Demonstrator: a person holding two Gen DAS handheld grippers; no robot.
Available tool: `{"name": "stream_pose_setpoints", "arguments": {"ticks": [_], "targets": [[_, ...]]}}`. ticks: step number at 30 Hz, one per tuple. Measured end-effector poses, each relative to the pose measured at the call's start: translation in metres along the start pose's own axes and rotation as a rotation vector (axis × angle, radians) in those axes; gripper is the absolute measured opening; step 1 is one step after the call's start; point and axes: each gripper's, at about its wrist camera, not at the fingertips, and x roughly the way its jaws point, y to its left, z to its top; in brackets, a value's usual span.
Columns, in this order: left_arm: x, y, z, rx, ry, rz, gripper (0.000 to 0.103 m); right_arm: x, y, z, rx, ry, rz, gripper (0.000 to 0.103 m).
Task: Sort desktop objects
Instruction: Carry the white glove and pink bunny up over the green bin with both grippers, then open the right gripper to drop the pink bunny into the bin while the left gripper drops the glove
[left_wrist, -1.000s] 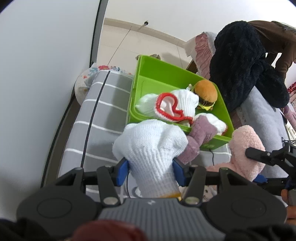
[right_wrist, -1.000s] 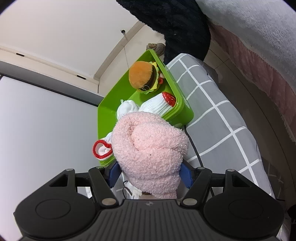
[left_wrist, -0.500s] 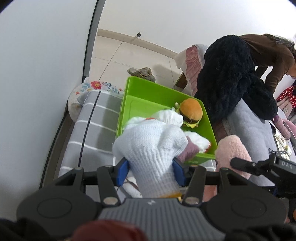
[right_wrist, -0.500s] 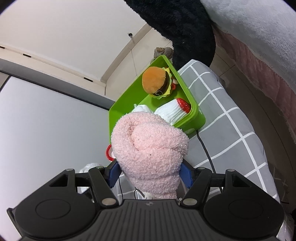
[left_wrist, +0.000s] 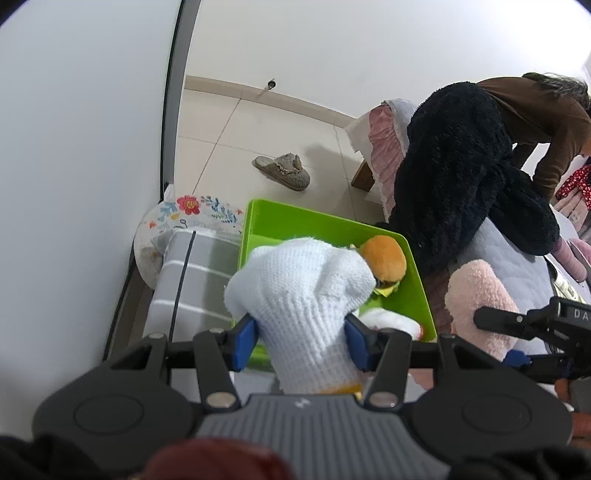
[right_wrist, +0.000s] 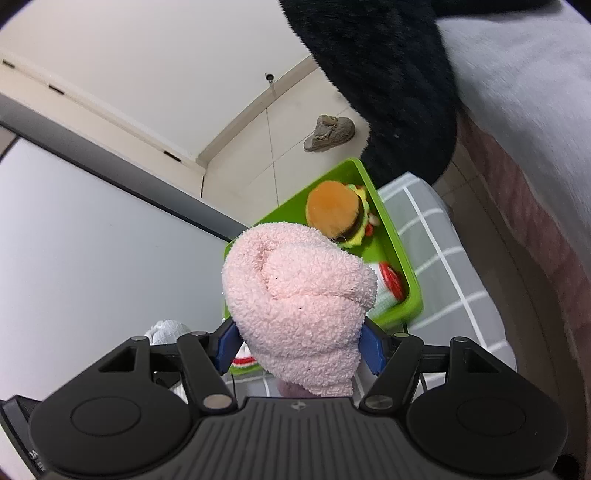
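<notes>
Since a second ago both grippers have pulled up and back from the green bin (left_wrist: 332, 236): it has shrunk in both views, more floor and a grey slipper (left_wrist: 282, 171) now show beyond it, and each sock has kept its place between the pads.

The left gripper (left_wrist: 301, 338) is closed on a white sock (left_wrist: 299, 295), its blue pads pressed into the knit on either side, the bundle bulging out ahead. The right gripper (right_wrist: 299, 343) is likewise clamped on a pink sock (right_wrist: 295, 299), a fluffy rolled bundle squeezed at its lower half.

Risks, as I judge them: both socks are soft and gripped low, so the heavy top could sag or slide out if the grip eases or the hand swings fast. Each bundle also blocks its own camera's centre, so the bin edge may be misjudged and a sock dropped on the grey checked cloth (right_wrist: 454, 258) instead. In the left view the right gripper sits at about 4 o'clock, near enough that the two could knock together over the bin.

The white sock is a coarse waffle knit, with a yellow-orange edge at its base. The pink one is plush and curled on itself. In the bin lie a plush burger (right_wrist: 338, 212) at 1 o'clock from the pink sock and a red-cuffed white sock (right_wrist: 389, 282) at 3 o'clock.
</notes>
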Motion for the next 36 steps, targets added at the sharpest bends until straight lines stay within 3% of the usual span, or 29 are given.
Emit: {"name": "stream_pose_setpoints", "arguments": {"ticks": [15, 24, 36], "targets": [[0.066, 0.011, 0.027, -0.039, 0.015, -0.035, 0.049, 0.067, 0.036, 0.052, -0.064, 0.042, -0.018, 0.066], [0.095, 0.022, 0.025, -0.064, 0.002, -0.051, 0.049, 0.124, 0.04, 0.068, -0.038, 0.075, 0.017, 0.066], [0.11, 0.027, 0.019, -0.06, -0.029, -0.058, 0.048, 0.179, 0.033, 0.066, -0.048, 0.122, -0.025, 0.063]]}}
